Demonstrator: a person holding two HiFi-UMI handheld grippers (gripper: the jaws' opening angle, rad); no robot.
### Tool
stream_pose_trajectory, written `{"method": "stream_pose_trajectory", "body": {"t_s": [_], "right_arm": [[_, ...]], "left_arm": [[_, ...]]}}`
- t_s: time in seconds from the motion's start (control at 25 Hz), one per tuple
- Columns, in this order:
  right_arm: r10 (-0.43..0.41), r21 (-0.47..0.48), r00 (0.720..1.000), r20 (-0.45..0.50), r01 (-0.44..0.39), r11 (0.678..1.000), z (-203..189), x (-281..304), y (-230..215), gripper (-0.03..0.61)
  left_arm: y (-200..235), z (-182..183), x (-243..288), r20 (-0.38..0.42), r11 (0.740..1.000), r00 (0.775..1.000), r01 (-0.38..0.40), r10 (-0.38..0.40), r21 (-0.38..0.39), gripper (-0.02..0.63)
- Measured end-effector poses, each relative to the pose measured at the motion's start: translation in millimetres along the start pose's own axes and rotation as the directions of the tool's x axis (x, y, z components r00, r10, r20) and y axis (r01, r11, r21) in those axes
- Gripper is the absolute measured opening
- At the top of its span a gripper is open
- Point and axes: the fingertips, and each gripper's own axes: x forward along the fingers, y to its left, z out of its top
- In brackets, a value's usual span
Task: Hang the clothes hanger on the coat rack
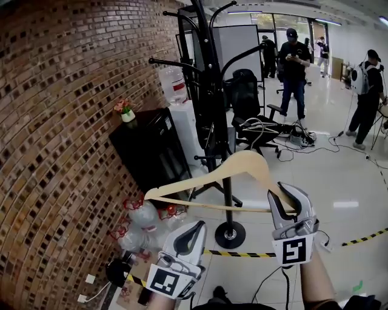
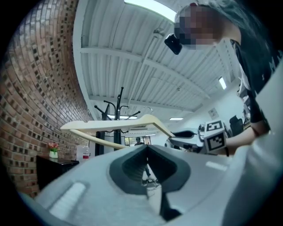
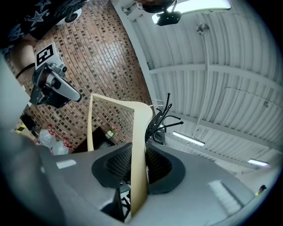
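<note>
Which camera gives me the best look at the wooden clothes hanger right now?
The head view: the hanger shows with both arms and crossbar, one end in the right gripper. The left gripper view shows the hanger from low down, flattened. The right gripper view shows mostly the clamped arm, foreshortened.

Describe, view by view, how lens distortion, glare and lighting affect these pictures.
Head view: the wide lens bows the brick wall into a curve, and the glossy floor carries pale glare. Left gripper view: dark vignette corners, ceiling light blown out. Right gripper view: ceiling lamp flares; the clothes hanger looks stretched up close.
</note>
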Motion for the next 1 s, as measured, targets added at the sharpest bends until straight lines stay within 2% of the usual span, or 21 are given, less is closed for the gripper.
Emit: {"method": "stream_pose_trajectory", "body": {"t_s": [0.24, 0.4, 0.6, 0.8, 1.0], "right_arm": [[-0.05, -0.061, 0.998, -0.036, 0.047, 0.997, -12.8, 60.9, -4.3, 0.097], [-0.056, -0.075, 0.996, -0.066, 0.051, 0.996, -19.7, 92.5, -3.7, 0.097], [-0.063, -0.09, 0.995, -0.078, 0.056, 0.994, -29.4, 128.5, -12.7, 0.097], [-0.043, -0.141, 0.997, -0.056, 0.034, 0.989, -31.7, 166.9, -24.3, 0.097], [-0.012, -0.171, 0.996, -0.085, -0.003, 0.985, -54.2, 198.3, -25.7, 0.097]], "left_arm": [[62.1, -14.4, 32.4, -0.014, 0.999, 0.999, 0.042, -0.042, 0.0, 0.005], [91.0, -19.3, 53.6, -0.004, 0.999, 0.999, 0.032, -0.033, -0.013, 0.005], [104.9, -30.1, 80.8, -0.011, 0.997, 0.999, 0.046, -0.047, -0.057, 0.005], [121.3, -34.3, 106.0, 0.0, 0.998, 0.998, 0.062, -0.062, -0.026, 0.005], [134.5, -37.1, 135.7, 0.022, 0.998, 0.998, 0.051, -0.05, -0.044, 0.005]]}}
